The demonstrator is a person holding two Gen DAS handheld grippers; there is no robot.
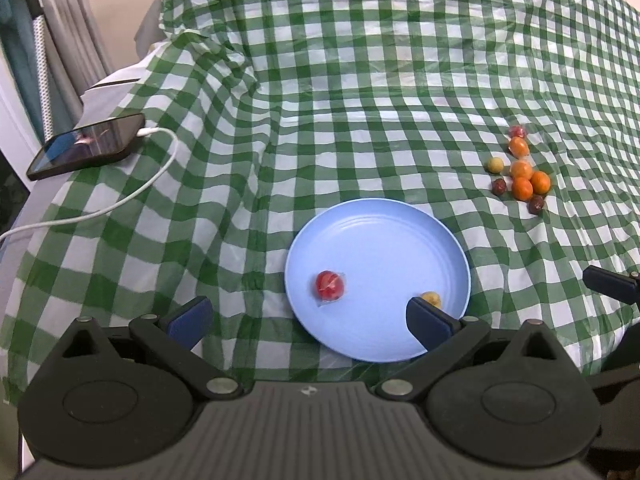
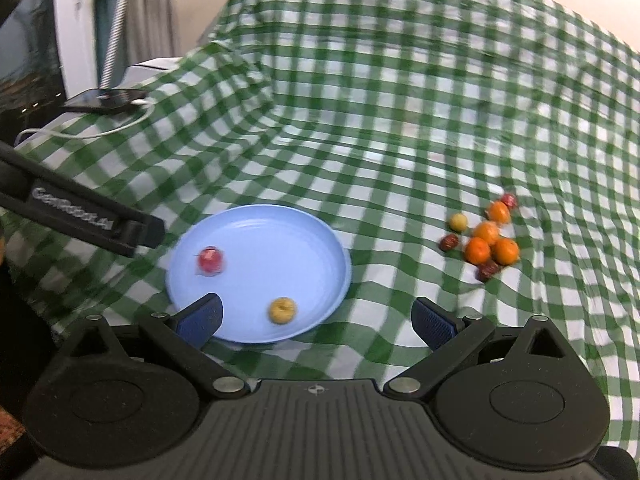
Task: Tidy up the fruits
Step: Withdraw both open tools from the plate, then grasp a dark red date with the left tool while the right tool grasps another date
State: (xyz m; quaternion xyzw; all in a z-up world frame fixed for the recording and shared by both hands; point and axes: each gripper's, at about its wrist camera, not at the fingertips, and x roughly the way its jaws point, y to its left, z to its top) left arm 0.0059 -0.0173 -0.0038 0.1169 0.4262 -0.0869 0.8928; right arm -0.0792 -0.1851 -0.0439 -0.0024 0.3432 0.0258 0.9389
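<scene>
Left tool (image 1: 308,320): fingers spread wide, nothing between them, hanging low at the near rim of the blue plate (image 1: 400,240).
Right tool (image 2: 316,320): also wide apart and empty; this view is motion-blurred, so fine detail is soft.
On the plate: a red fruit in clear wrap (image 1: 329,285) straight ahead of the left tool, and a small yellow fruit (image 2: 282,310) right between the right tool's fingers, close in.
Still loose: the pile (image 2: 486,238) sits ahead and to the right of the right tool, well apart from the plate, on the green checked cloth (image 1: 360,100) — oranges, dark reddish fruits, another yellow one, a wrapped red one at the far end.
Handling: small, round, light; likely to roll on this wrinkled cloth. Wrapped ones look slippery.
Where to hold: across the widest part, fingers closing gently from either side; soft skins could bruise.
Judgement: two in, most of the pile still to go.
Off to the far left: a phone (image 1: 86,146) on its white cable (image 1: 132,196).
</scene>
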